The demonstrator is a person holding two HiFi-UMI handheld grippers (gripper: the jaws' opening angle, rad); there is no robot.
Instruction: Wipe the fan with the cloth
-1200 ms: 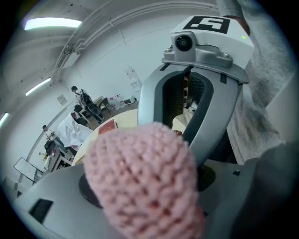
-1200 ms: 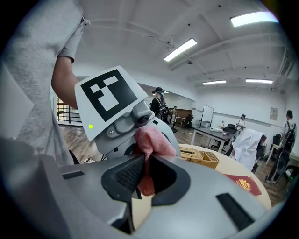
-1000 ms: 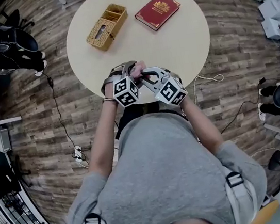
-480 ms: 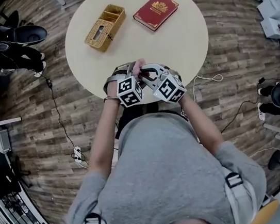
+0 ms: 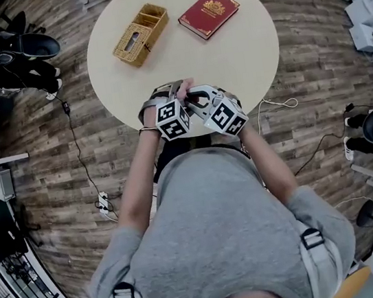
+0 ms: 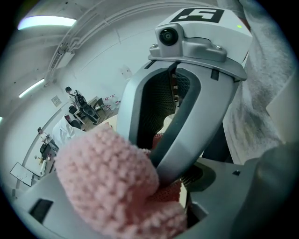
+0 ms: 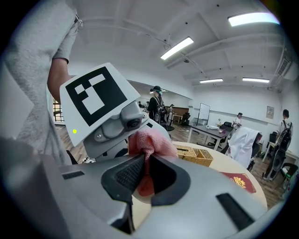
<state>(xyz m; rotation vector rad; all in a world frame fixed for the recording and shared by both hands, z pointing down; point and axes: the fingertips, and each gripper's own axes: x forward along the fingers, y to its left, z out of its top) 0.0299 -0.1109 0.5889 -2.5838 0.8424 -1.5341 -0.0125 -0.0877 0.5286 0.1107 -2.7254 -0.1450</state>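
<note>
Cloth point(image 7: 149, 139) pinched by right gripper point(image 7: 142, 173) | left gripper point(image 6: 140, 207) likewise | grip unseen from head view

Both your forearms, the left point(image 5: 137, 176) and the right point(image 5: 266, 161), reach out toward 12 o'clock from your chest and angle inward so that the tools meet tip to tip. Your left tool point(image 5: 174, 92) points toward 1 o'clock, and a thick wad of the cloth point(image 5: 184, 87) fills the gap between its jaws. Your right tool point(image 5: 194, 96) points toward 11 o'clock, its jaws nearly together and pinching a thin fold of the same cloth. The marker cubes face up, side by side.
</note>
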